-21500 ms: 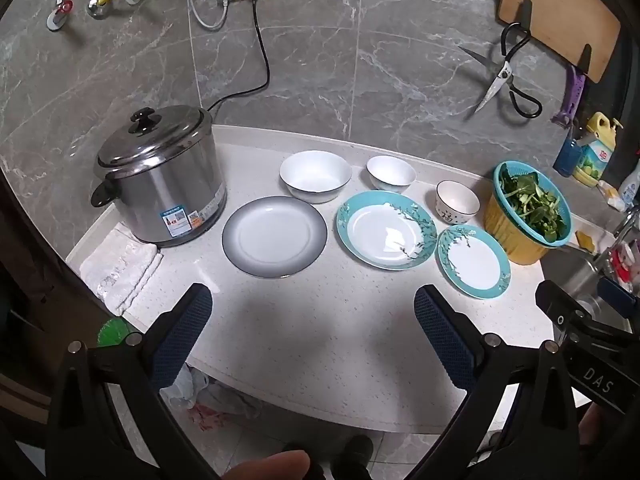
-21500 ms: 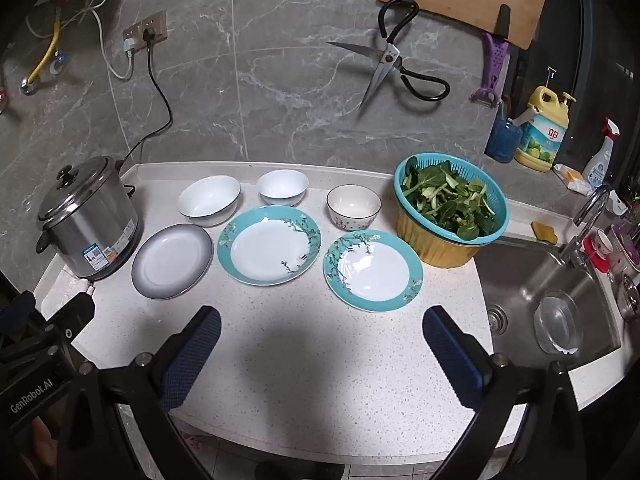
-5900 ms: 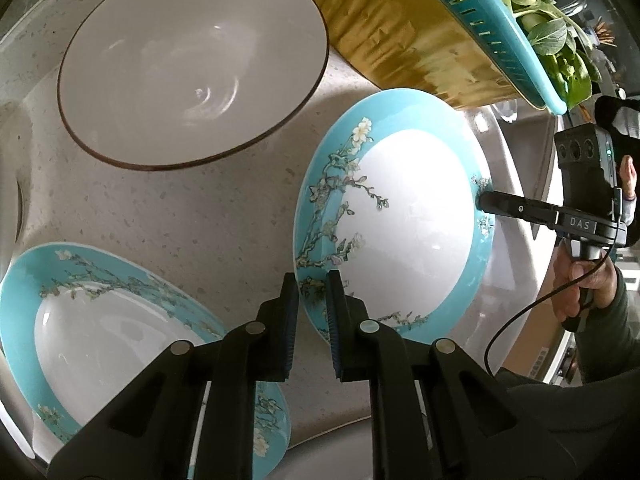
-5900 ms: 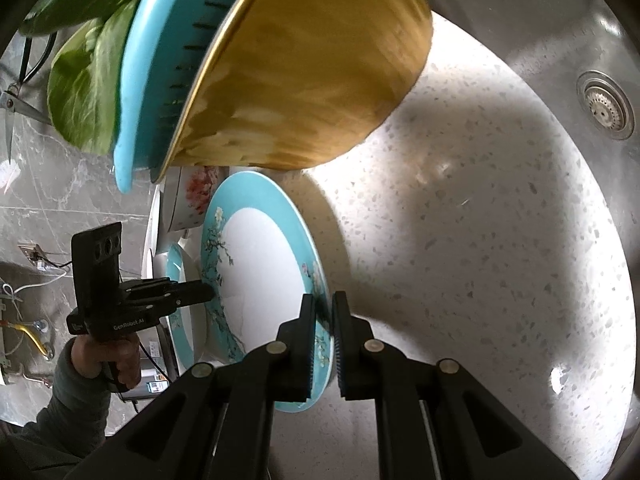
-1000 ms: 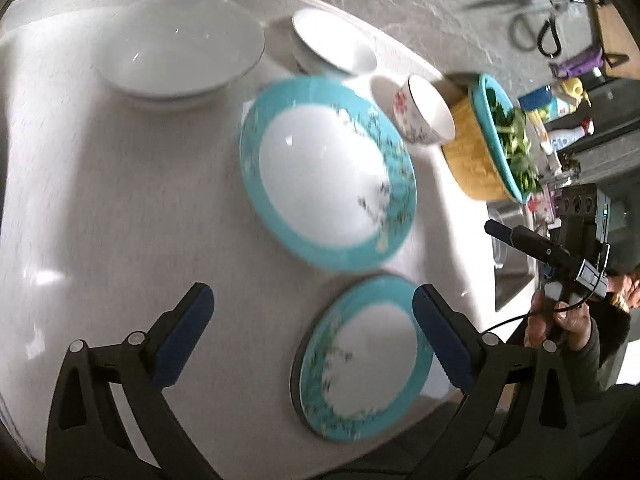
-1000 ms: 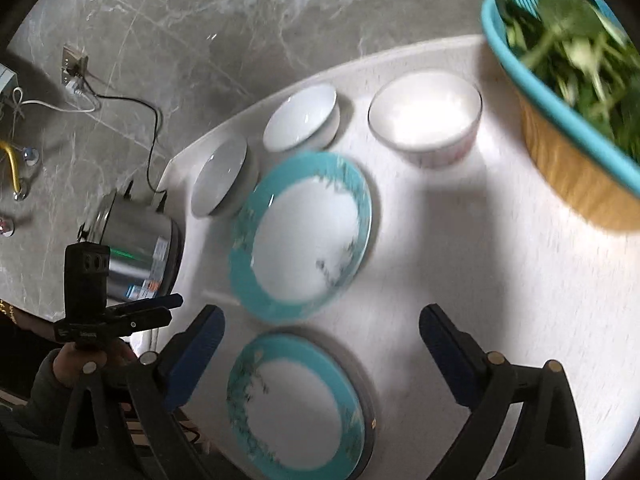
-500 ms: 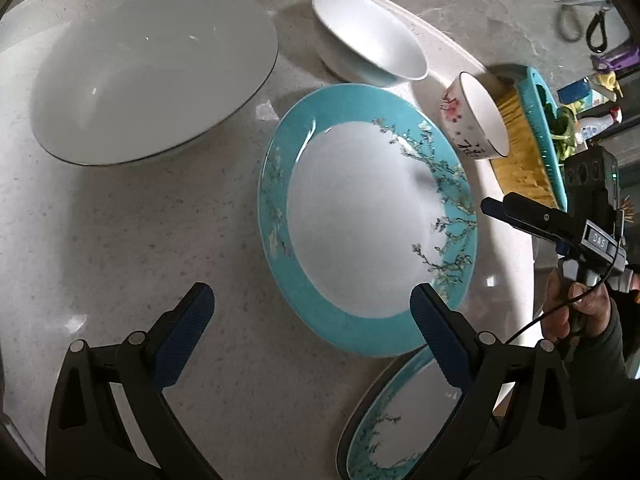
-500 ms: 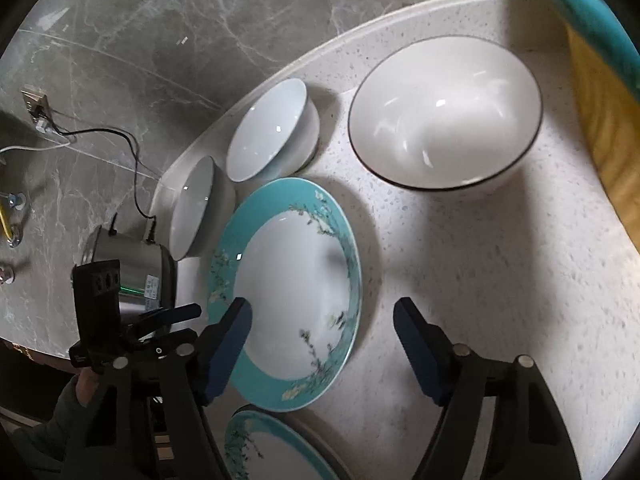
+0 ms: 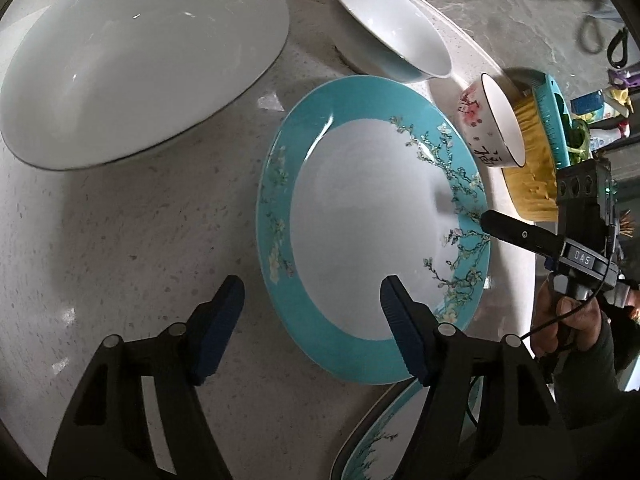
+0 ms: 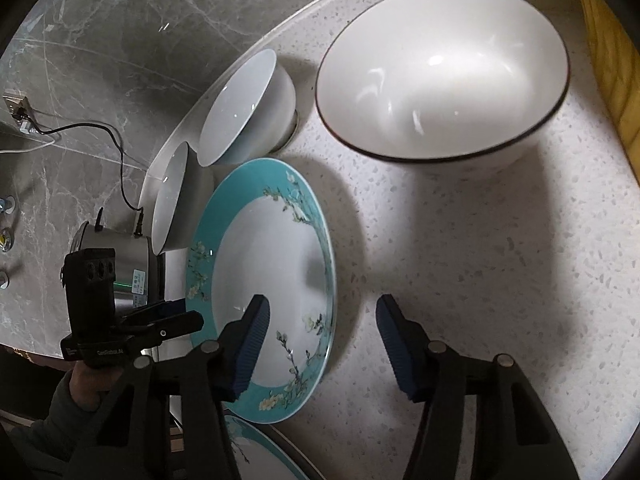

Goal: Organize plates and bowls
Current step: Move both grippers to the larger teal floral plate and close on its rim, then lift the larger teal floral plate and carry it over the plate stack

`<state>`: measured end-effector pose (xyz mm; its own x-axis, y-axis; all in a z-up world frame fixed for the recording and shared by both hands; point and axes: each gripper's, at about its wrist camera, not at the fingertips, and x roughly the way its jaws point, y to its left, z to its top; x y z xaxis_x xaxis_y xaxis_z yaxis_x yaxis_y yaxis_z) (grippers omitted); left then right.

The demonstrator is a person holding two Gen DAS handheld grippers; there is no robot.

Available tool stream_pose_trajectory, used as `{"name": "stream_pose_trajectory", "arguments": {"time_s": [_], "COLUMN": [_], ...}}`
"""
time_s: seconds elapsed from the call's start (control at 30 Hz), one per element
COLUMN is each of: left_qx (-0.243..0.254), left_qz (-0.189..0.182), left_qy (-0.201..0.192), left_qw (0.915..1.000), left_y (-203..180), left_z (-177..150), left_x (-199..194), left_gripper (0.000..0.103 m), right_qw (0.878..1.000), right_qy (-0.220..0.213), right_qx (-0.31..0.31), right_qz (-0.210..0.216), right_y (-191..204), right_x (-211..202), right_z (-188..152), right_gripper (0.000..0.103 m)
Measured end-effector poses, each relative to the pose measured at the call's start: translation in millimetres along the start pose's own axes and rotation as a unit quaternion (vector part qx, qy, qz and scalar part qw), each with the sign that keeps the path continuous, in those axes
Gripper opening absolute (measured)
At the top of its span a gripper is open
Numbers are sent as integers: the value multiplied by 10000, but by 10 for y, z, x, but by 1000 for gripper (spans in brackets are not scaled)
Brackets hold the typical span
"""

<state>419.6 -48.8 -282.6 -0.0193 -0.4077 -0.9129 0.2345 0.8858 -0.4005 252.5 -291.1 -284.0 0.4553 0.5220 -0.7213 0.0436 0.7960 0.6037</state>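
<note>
1. The left gripper [image 9: 312, 304] is wide open and holds nothing; its right finger overlaps the large teal plate [image 9: 372, 232] at the plate's 5 o'clock rim, its left finger over bare bench [image 9: 120, 232].
2. The right gripper [image 10: 320, 320] is also spread wide and empty, straddling the same plate's 3 o'clock rim.
3. The plate lies flat on the bench.
4. A big white bowl [image 9: 132, 60] sits at the plate's 10 o'clock, a smaller white bowl [image 9: 392, 28] at 12, a floral bowl [image 9: 492, 124] at 2.
5. A second teal plate [image 9: 392, 440] peeks in at 6 o'clock.
6. In the right wrist view, a rice cooker [image 10: 124, 264] stands at 9 o'clock.
</note>
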Motion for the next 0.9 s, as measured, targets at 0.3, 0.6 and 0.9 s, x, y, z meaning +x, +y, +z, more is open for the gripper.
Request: {"name": "stream_pose_trajectory", "arguments": {"time_s": [0.3, 0.6, 0.9], "left_qx": [4, -108, -146], "left_qz": [-134, -176, 101], "left_qy": [-24, -22, -112], "left_qw": [9999, 9998, 9998], "left_y": [-5, 61, 112], "left_z": [54, 80, 97], "left_x": [45, 54, 47], "left_gripper": [40, 27, 12], "right_qw": [10000, 9991, 9983], "right_qy": [81, 357, 368], "right_qx": [-33, -133, -81], "right_qz": [24, -210, -443], "right_y": [22, 44, 73], "right_x": [68, 143, 152], "right_z": [35, 47, 55], "right_gripper": [48, 14, 9]}}
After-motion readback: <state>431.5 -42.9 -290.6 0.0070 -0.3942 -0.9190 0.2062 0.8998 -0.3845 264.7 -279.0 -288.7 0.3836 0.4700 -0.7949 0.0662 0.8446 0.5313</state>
